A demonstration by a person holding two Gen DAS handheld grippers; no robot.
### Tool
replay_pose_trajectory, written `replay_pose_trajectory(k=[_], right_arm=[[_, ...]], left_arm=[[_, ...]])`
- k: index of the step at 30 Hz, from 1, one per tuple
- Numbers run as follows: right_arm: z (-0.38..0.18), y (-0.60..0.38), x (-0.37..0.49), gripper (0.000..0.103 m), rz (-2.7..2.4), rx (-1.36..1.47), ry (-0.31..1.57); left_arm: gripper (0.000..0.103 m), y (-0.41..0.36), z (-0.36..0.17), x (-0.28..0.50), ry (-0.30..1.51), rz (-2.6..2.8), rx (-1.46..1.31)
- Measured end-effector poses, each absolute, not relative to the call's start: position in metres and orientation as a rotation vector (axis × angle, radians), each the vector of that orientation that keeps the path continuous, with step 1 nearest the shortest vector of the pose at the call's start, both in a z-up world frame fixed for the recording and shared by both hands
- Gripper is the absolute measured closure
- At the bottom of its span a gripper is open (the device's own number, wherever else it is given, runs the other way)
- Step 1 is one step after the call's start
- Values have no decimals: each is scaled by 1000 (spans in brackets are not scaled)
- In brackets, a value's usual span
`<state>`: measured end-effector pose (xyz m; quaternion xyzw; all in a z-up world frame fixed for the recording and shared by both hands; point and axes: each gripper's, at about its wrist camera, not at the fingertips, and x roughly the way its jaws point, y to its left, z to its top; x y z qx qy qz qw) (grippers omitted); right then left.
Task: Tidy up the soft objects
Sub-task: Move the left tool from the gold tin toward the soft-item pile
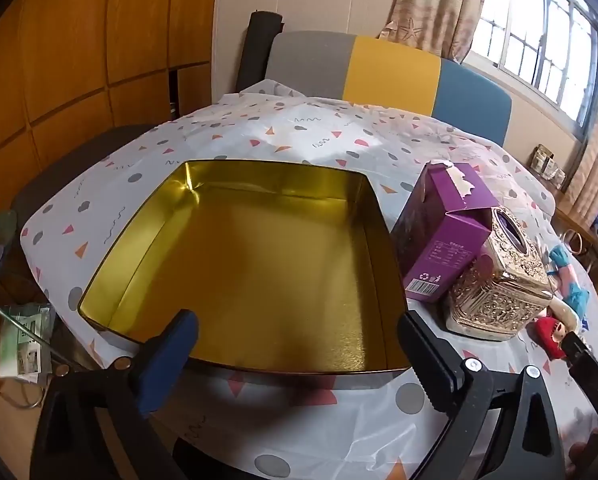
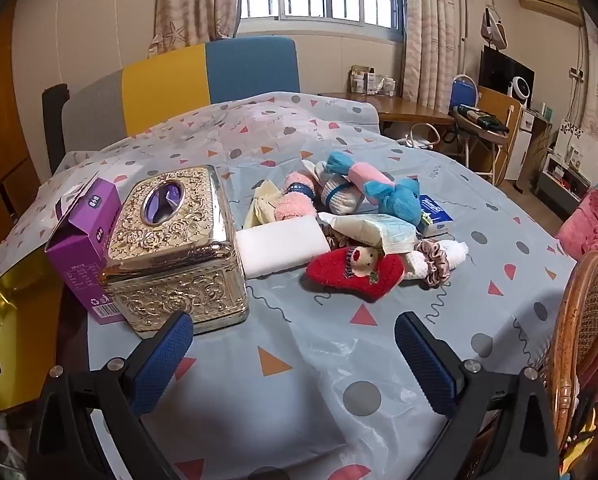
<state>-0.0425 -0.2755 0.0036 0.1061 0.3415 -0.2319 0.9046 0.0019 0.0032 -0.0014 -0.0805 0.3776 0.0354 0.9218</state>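
A large gold-lined tin point(image 1: 259, 264) stands open and empty on the patterned tablecloth, just ahead of my left gripper point(image 1: 299, 334), which is open and empty at its near rim. A pile of soft things lies in the right wrist view: a red heart plush point(image 2: 355, 274), a white sponge block point(image 2: 283, 246), a blue and pink plush point(image 2: 379, 188), pink socks point(image 2: 299, 200), a tissue pack point(image 2: 379, 230) and a scrunchie point(image 2: 435, 264). My right gripper point(image 2: 295, 340) is open and empty, short of the pile.
An ornate gold tissue box point(image 2: 175, 248) and an open purple carton point(image 2: 83, 244) stand between the tin and the pile. A rattan chair point(image 2: 587, 320) is at the right edge. A sofa point(image 2: 203, 76) stands behind the table.
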Motion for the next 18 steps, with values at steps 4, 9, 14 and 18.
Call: replay_pose_trajectory(k=[4,9,14,18], right_arm=[[5,-277,-43,0,-479,224,699],[-1,-277,-43,0,-478,226,700],[0,-277,-42,0,-478,223,708],[0,-278,-43,0,-476,226,709]], left_arm=[[3,-7,3,-1,746,72,-113],[3,-5,3,-2,755,57,-134],[2,-4,0,-2,762,49,-136],[2,-5,0,-2,762,46,-132]])
